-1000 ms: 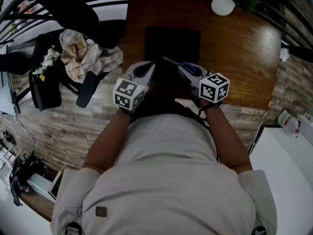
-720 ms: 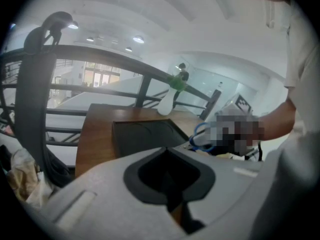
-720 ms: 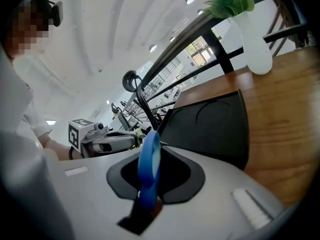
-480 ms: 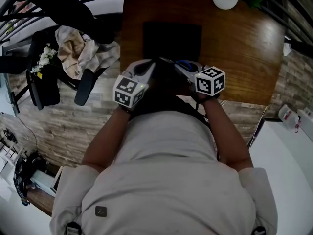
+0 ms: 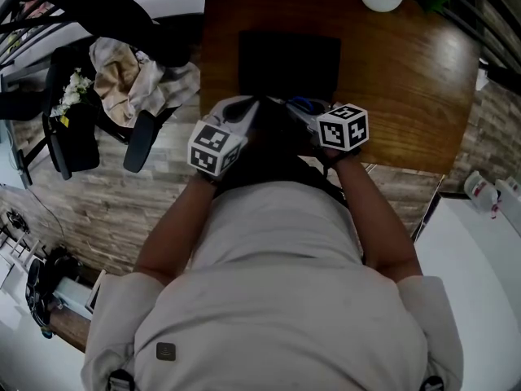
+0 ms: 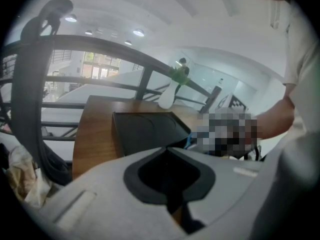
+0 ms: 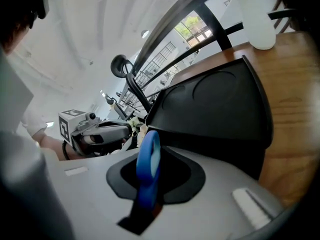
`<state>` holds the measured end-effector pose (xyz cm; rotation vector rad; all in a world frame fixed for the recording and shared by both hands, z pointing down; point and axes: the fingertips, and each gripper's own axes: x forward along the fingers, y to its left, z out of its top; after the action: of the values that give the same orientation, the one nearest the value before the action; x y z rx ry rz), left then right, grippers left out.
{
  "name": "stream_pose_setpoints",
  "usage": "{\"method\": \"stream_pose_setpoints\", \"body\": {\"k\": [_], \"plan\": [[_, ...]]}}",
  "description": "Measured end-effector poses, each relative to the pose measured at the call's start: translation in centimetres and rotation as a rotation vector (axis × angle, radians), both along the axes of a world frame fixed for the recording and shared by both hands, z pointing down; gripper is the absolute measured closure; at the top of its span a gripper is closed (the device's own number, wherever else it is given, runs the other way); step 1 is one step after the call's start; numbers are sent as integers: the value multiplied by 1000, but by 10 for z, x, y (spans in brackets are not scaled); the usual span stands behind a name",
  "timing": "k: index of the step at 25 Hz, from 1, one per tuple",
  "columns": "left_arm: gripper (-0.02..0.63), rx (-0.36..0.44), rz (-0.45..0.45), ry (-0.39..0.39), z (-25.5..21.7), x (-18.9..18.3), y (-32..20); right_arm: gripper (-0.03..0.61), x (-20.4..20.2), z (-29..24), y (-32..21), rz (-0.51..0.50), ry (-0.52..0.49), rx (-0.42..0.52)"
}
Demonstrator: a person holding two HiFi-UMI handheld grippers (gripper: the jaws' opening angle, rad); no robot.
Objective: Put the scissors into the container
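The right gripper (image 5: 299,111) has slid towards 11 o'clock in the head view over the last second, closing on the near edge of the black container (image 5: 289,59), which lies at 12 o'clock from both hands on the wooden table (image 5: 407,80). Its jaws stand narrow, clamped on the blue handle loop of the scissors (image 7: 148,169), which rises upright between them. The scissors are therefore off the table and in the right gripper, close to the container's near right corner but not yet over it. The left gripper (image 6: 167,150) has hardly moved; its jaws are together with nothing between them, and it waits just at 9 o'clock of the right one. Judging by this, the carry is almost done, and what remains is to reach over the rim and let go.
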<state>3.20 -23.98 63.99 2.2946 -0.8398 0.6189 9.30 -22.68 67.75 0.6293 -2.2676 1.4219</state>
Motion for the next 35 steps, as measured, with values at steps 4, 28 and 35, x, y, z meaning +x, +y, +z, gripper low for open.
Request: {"method": "stream_pose_setpoints", "body": {"k": [4,28,35], "plan": [[609,-3,6,0,-1,4,2,523,-3,3,5,-12,4,-21],[609,-7,33,8,-8,12,11,489,-2,18,13,13,93,-62],[609,-1,37,8,-10,12,10,448,0,19,13,-2,137,-39]]}}
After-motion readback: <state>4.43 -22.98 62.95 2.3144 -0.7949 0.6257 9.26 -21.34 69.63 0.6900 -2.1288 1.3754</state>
